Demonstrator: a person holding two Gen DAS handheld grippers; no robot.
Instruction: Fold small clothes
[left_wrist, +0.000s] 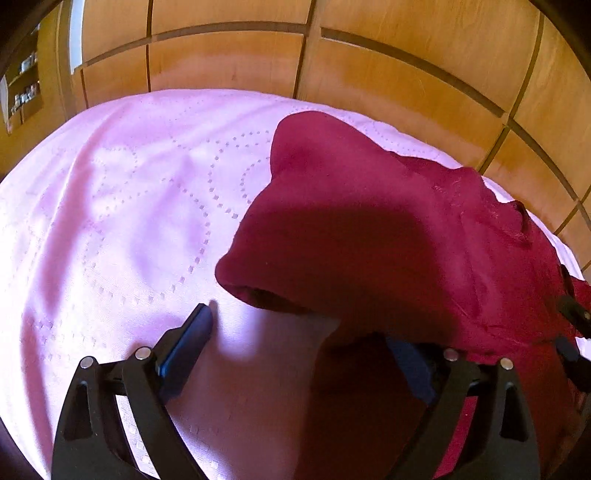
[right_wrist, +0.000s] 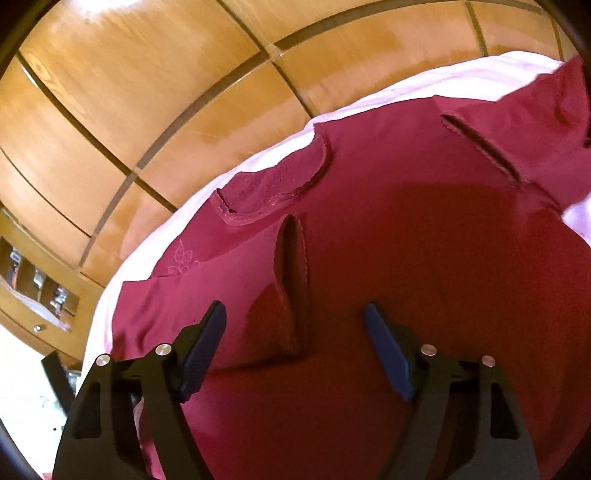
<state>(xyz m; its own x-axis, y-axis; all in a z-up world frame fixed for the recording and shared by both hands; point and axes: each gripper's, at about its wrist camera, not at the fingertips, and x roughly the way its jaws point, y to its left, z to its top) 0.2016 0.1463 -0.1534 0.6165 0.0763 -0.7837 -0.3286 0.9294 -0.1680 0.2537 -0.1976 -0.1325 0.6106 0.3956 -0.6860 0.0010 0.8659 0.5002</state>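
A dark red small garment (left_wrist: 369, 229) lies on a pink quilted bedspread (left_wrist: 122, 206), toward the right in the left wrist view. One sleeve points at my left gripper (left_wrist: 303, 328), its cuff (left_wrist: 266, 295) just ahead of the fingertips. That gripper is open and holds nothing, and its right finger (left_wrist: 413, 365) is partly hidden under the cloth's edge. In the right wrist view the garment (right_wrist: 406, 240) fills the picture, neckline (right_wrist: 277, 195) at the far side. My right gripper (right_wrist: 295, 317) hovers over it, jaws apart, with a raised fold (right_wrist: 291, 273) between the pads, untouched.
Glossy wooden wardrobe panels (left_wrist: 369, 66) stand right behind the bed. A shelf niche (right_wrist: 40, 295) with small items is set into the wood at the left. A black part (left_wrist: 572, 314) pokes in at the right edge of the left wrist view.
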